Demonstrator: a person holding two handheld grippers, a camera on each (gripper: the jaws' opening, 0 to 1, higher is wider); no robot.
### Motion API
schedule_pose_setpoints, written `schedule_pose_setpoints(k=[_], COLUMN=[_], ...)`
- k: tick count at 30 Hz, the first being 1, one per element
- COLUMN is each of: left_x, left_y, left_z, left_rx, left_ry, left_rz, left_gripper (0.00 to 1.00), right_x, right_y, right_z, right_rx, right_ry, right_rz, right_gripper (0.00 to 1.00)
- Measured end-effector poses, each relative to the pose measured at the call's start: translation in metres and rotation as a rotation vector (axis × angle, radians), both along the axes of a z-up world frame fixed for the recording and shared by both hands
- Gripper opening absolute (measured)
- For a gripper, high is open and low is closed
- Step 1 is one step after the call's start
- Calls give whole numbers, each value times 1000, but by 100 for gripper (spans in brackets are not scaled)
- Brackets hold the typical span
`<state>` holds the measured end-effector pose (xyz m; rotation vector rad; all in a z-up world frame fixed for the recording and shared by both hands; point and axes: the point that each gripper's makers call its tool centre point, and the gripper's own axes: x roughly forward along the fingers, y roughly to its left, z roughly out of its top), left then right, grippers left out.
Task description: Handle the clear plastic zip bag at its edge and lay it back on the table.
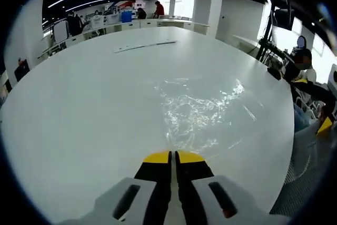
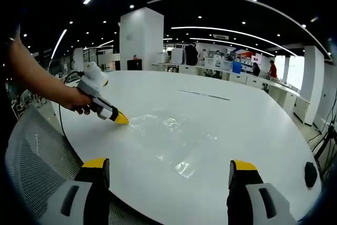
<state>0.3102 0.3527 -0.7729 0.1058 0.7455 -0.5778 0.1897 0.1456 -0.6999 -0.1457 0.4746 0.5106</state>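
Observation:
The clear plastic zip bag (image 1: 202, 111) lies crumpled and glinting on the round white table (image 1: 79, 109). Its near edge runs into the yellow tips of my left gripper (image 1: 171, 157), whose jaws are shut on that edge. From the right gripper view, the bag (image 2: 168, 138) spreads across the table (image 2: 253, 125), and a hand holds the left gripper (image 2: 121, 119) at the bag's left edge. My right gripper (image 2: 169, 166) stands open near the table's front edge, its jaws wide apart and nothing between them.
A long thin white strip (image 1: 145, 46) lies at the far side of the table. A small black object (image 2: 310, 174) sits near the table's right edge. Mesh chairs (image 2: 31, 162) stand beside the table. A seated person (image 1: 303, 56) is off to the right.

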Motion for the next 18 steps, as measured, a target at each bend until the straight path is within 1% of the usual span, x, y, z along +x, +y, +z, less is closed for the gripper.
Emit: schedule_pose_setpoints(k=[5,13,18], left_x=[-1,-3,-4], left_y=[0,0,1], left_z=[0,2,3], left_rx=[13,4,-1], left_ry=[-2,9,4], left_rz=[5,1,-3], left_gripper=[0,0,0], right_x=[0,0,0], right_y=[0,0,0], right_z=[1,1,0], right_rx=[1,-1,-6], right_ry=[-1,-1,2], right_rz=[0,0,-1], right_gripper=[94,93,93])
